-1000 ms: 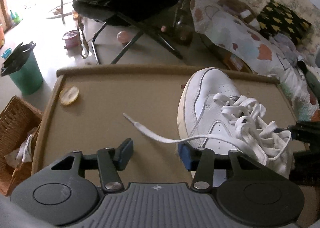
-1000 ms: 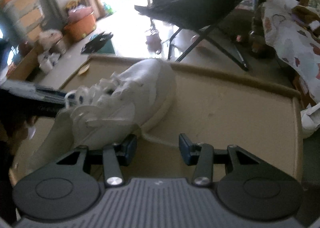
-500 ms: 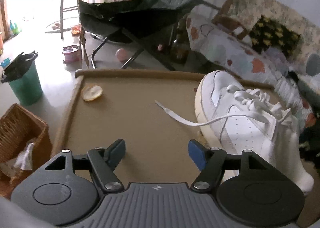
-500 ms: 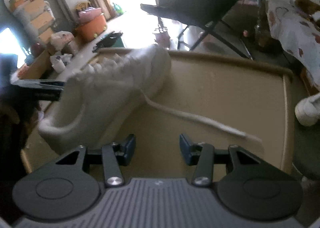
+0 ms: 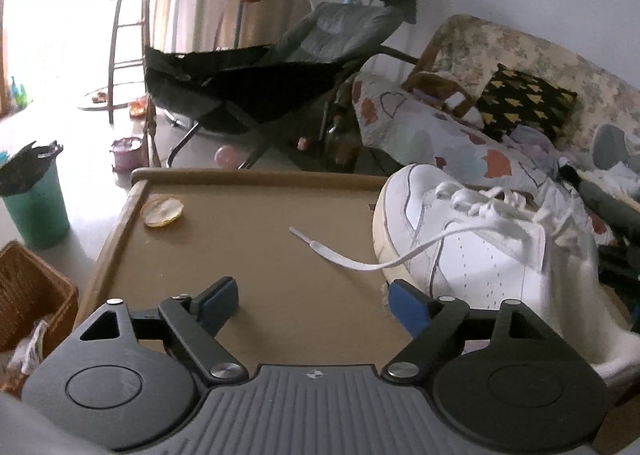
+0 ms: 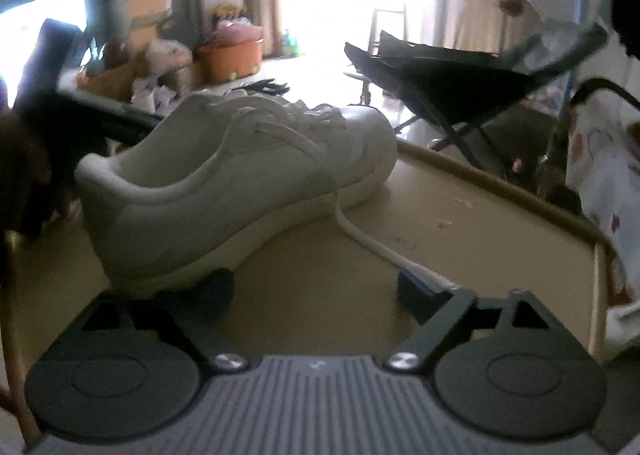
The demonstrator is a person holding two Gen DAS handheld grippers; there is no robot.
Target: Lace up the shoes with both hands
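The white shoe [image 5: 472, 255] rests on the brown table [image 5: 248, 255], one lace end [image 5: 340, 255] trailing loose. The left gripper [image 5: 312, 299] and right gripper [image 6: 316, 291] are both opening, nothing between their jaws.

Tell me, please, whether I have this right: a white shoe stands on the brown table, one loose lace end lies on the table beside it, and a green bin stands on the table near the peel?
One detail is wrong. The green bin stands on the floor beside the table, not on it, as the left wrist view shows. The white shoe, the loose lace end and the peel are as you say.
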